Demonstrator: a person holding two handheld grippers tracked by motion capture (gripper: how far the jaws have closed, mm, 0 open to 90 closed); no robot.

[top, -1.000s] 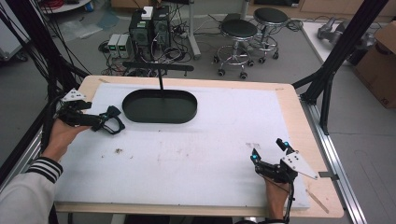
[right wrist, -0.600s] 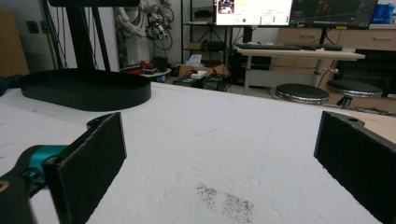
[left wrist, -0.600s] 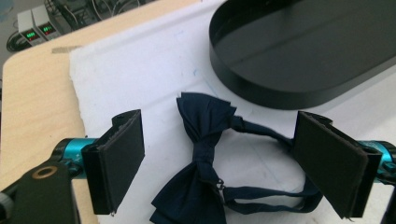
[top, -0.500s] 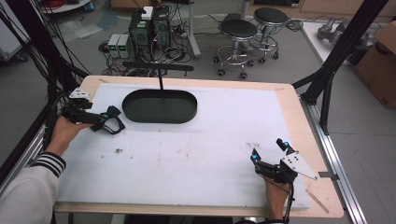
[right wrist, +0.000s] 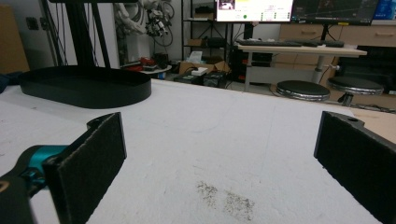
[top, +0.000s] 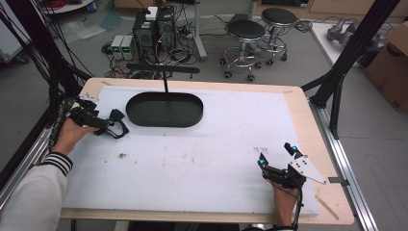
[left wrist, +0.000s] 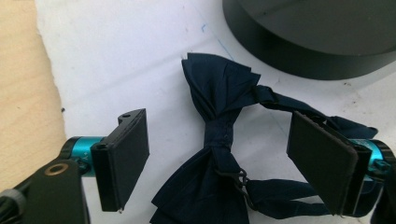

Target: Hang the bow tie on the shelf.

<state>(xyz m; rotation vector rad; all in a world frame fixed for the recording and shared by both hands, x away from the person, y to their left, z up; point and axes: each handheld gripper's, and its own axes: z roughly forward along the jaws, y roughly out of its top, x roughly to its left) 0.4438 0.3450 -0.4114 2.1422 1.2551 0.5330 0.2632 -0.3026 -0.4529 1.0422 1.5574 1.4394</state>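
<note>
Left gripper [left wrist: 219, 161] open, jaws just been closing around navy bow tie [left wrist: 219, 121], pads not yet touching. Bow tie flat on white mat [top: 202, 159], at 8 o'clock of black tray [top: 164, 109]. Soft, light, floppy; best pinched at centre knot. Table edge near at 9 o'clock; open room at 3. Right gripper [top: 276, 155] open, empty.

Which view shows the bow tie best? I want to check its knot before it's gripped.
The left gripper view: the navy bow tie lies close up between the open jaws, with knot, folds and strap clear. In the high view it is a small dark shape beside the black tray.
</note>
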